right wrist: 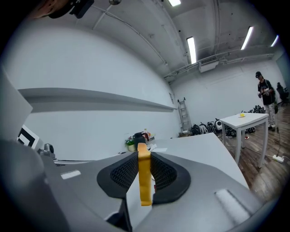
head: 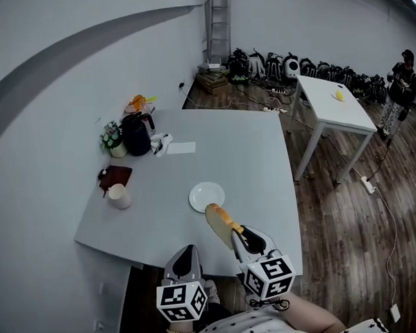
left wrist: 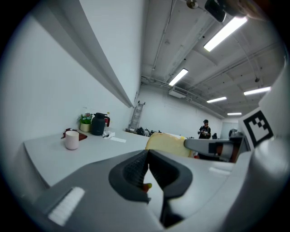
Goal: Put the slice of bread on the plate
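Note:
A slice of bread [head: 220,221] with a tan crust stands on edge between the jaws of my right gripper [head: 248,238], which is shut on it. In the right gripper view the bread slice [right wrist: 144,174] shows edge-on between the dark ribbed pads. The slice hangs over the near edge of the grey table [head: 249,160], just short of a small white plate [head: 207,196] that lies bare. My left gripper [head: 186,257] is beside the right one, below the table's near edge; its jaws are shut with nothing in them. From the left gripper [left wrist: 146,168] view the bread slice [left wrist: 165,144] appears to the right.
At the table's left side stand a white mug [head: 119,196], a dark red notebook [head: 115,177], a black kettle [head: 136,133], a small potted plant [head: 112,138] and a white paper [head: 181,148]. A second white table [head: 333,100] stands at the right; a person [head: 402,82] is beyond it.

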`<control>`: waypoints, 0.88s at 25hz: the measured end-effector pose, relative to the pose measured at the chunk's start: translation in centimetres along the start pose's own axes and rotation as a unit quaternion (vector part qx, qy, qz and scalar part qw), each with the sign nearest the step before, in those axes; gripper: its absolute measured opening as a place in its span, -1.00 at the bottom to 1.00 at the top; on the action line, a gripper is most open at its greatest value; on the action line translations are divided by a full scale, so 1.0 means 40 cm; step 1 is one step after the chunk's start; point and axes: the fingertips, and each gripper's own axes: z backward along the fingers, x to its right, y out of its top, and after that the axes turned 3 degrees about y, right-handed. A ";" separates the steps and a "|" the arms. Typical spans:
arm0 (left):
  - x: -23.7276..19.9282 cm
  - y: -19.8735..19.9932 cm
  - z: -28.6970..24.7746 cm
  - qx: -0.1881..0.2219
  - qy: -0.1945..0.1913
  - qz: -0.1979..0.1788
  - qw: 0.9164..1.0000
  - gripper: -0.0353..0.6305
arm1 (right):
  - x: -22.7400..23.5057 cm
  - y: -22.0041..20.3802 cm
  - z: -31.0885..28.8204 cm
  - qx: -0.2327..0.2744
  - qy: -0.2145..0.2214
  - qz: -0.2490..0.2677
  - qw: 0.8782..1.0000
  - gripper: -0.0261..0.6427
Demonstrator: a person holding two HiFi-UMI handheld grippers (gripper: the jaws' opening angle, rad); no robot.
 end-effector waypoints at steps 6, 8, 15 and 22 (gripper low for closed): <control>-0.113 0.076 -0.206 -0.016 -0.033 -0.016 0.999 -0.87 | 0.057 -0.006 -0.253 -0.003 -0.017 -0.058 0.998 -0.68; -0.138 0.087 -0.266 -0.019 -0.047 -0.021 0.998 -0.87 | 0.088 -0.023 -0.330 -0.009 -0.033 -0.076 0.996 -0.68; -0.212 0.089 -0.422 -0.048 -0.073 -0.016 0.996 -0.87 | 0.202 -0.140 -0.532 -0.040 -0.070 -0.225 0.971 -0.68; -0.242 0.057 -0.499 -0.073 -0.081 -0.011 0.994 -0.87 | 0.306 -0.251 -0.587 -0.066 -0.134 -0.286 0.946 -0.67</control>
